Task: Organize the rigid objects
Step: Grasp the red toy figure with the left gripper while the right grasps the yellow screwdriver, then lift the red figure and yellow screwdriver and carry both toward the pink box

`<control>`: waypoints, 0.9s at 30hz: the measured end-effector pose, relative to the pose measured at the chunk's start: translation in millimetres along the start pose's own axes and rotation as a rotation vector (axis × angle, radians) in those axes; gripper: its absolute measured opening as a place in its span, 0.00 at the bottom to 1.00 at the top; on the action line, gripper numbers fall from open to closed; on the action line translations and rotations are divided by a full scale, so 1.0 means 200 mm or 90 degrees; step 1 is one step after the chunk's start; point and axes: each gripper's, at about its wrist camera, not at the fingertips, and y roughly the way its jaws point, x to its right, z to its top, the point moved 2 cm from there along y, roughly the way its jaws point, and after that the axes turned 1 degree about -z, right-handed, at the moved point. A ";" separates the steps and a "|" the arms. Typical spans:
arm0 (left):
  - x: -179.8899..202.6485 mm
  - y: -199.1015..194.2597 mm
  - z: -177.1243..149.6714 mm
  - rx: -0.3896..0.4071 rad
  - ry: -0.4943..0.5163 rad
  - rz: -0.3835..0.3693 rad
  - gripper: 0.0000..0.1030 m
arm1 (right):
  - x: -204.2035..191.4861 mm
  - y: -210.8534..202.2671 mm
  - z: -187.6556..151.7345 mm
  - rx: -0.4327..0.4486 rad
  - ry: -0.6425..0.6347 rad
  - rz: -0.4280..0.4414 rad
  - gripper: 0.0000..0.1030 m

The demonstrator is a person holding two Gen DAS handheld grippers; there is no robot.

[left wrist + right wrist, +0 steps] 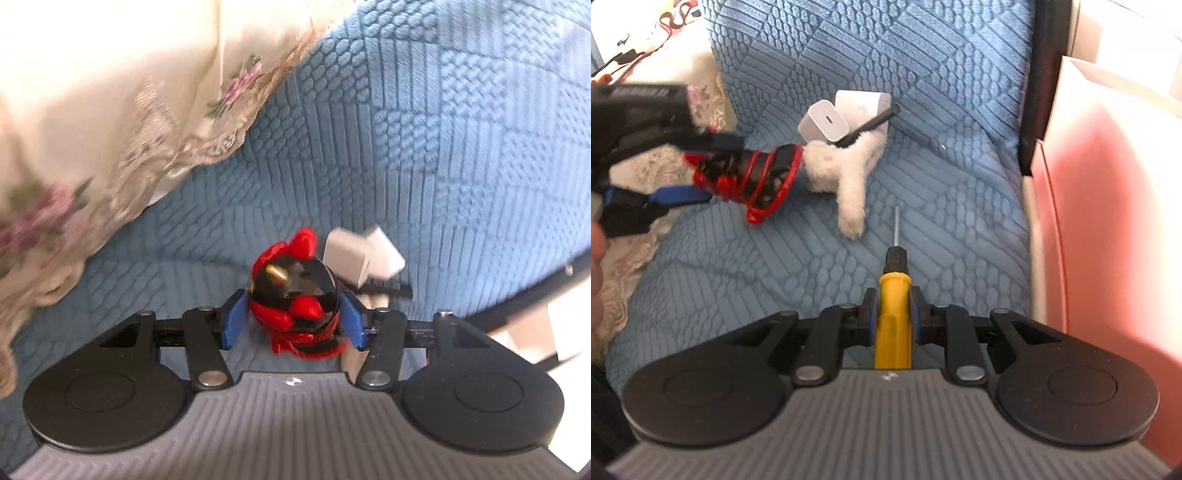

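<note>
Right wrist view, ridged yellow screwdriver [892,317], quilted blue cushion [923,74]

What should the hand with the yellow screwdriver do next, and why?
Probably carry it right, toward the pink box. The right gripper is clamped on the yellow screwdriver, lifted off the blue cover, so sorting it seems next. The left gripper already holds the red-and-black object.
</note>
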 end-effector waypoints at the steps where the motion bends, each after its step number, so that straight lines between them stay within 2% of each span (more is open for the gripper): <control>1: 0.00 -0.01 -0.02 0.001 0.012 0.003 0.54 | 0.00 -0.02 -0.01 0.002 -0.001 0.000 0.20; 6: 0.00 -0.10 -0.14 0.015 0.084 0.033 0.52 | -0.01 -0.11 -0.08 0.005 0.000 0.008 0.20; 13: 0.00 -0.33 -0.34 0.011 0.176 0.042 0.50 | -0.05 -0.22 -0.23 -0.008 0.002 0.020 0.20; 17: -0.01 -0.41 -0.46 -0.008 0.204 0.035 0.50 | -0.08 -0.24 -0.30 -0.010 -0.008 0.012 0.21; 21: 0.00 -0.43 -0.50 -0.016 0.214 0.037 0.51 | -0.08 -0.21 -0.32 -0.020 -0.002 0.005 0.21; 24: -0.01 -0.42 -0.51 -0.048 0.199 0.016 0.56 | -0.07 -0.19 -0.33 -0.023 0.001 0.001 0.21; 27: -0.03 -0.37 -0.50 -0.064 0.188 0.026 0.68 | -0.07 -0.18 -0.33 -0.017 0.000 -0.001 0.21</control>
